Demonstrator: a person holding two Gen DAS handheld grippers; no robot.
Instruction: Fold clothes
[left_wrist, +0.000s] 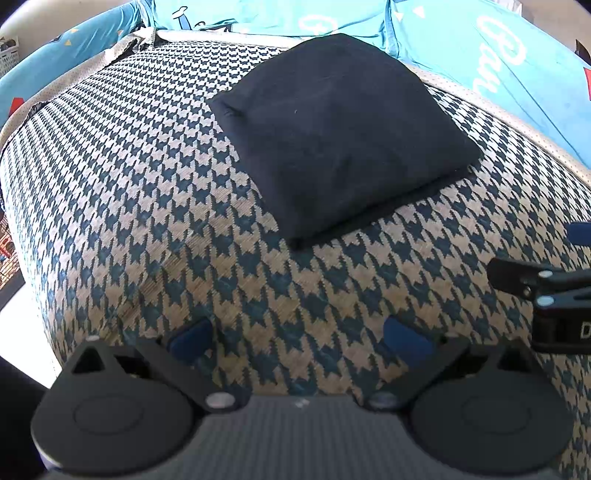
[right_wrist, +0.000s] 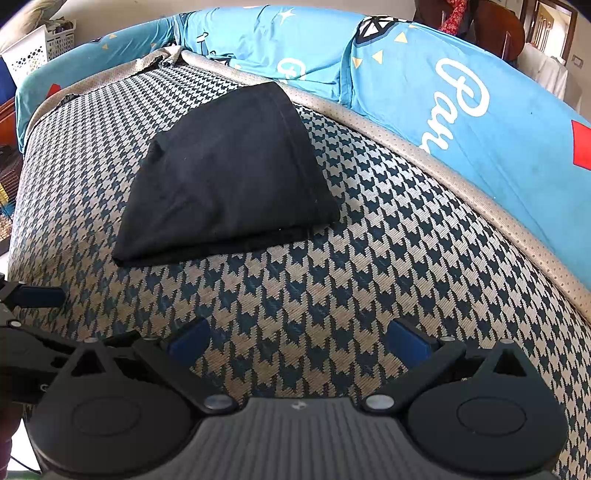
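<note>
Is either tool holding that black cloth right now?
No, the black cloth lies folded on the houndstooth cover, apart from both open tools.

A: How much room was there on the houndstooth cover (left_wrist: 155, 206)?

B: Plenty in front. Bare cloth lay between the open fingers of the left gripper (left_wrist: 299, 341) and of the right gripper (right_wrist: 299, 341).

A: And farther on?

B: The folded black garment (right_wrist: 225, 177) lay flat there, well apart from both. The blue cushions (right_wrist: 480, 122) walled off the far edge behind it.
</note>
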